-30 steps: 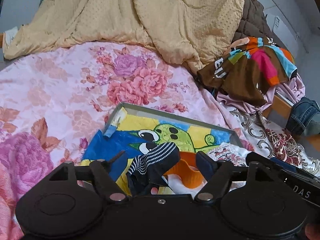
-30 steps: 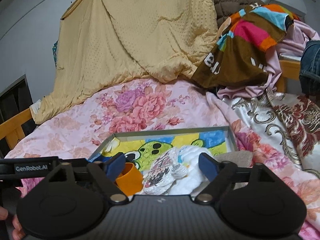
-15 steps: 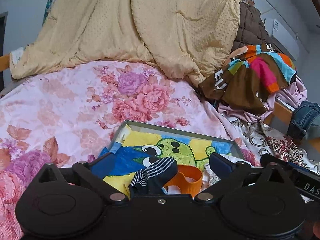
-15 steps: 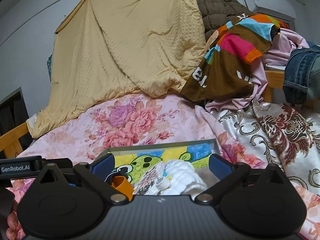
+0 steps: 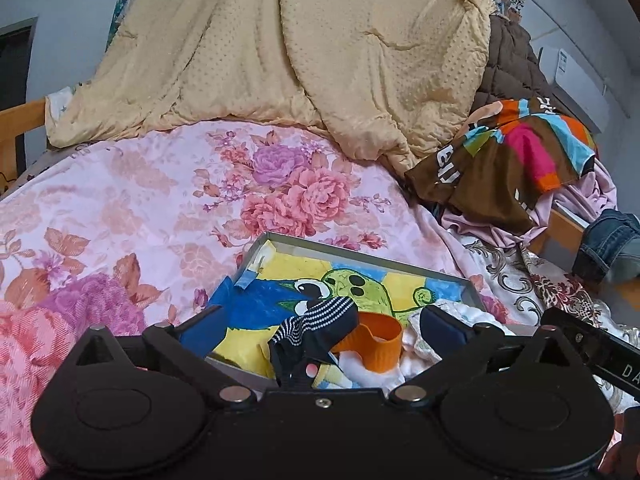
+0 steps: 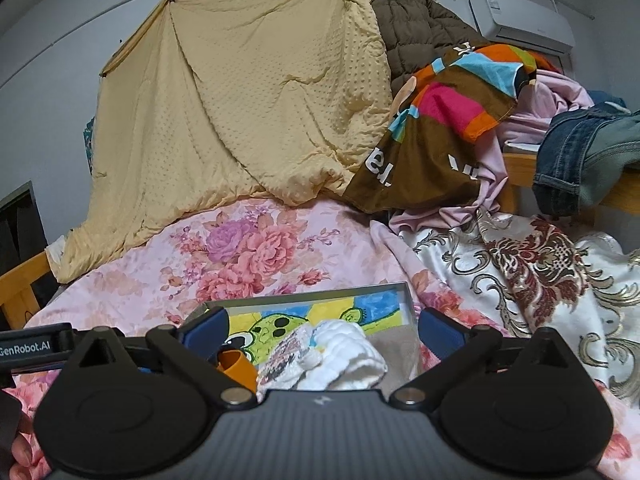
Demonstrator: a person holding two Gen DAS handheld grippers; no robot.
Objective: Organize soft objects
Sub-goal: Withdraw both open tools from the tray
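Note:
A shallow grey tray (image 5: 360, 249) with a cartoon frog picture lies on the floral bedspread; it also shows in the right wrist view (image 6: 304, 300). In it lie a navy striped sock (image 5: 320, 322), an orange band (image 5: 378, 342) and a white cloth bundle (image 5: 460, 312). The bundle (image 6: 340, 352) and the band (image 6: 236, 366) show in the right wrist view too. My left gripper (image 5: 320, 330) is open, with the sock lying loose between its fingers. My right gripper (image 6: 322, 326) is open above the white bundle and holds nothing.
A beige quilt (image 5: 320, 52) hangs at the back. A brown multicoloured garment (image 6: 440, 128), pink cloth and jeans (image 6: 580, 160) pile at the right. A white and red brocade cloth (image 6: 520, 264) covers the bed's right side. A wooden bed rail (image 6: 20, 284) stands at the left.
My left gripper has opened and the striped sock now lies loose in the tray. Both grippers have drawn back and tilted up, and the right one has opened wider.

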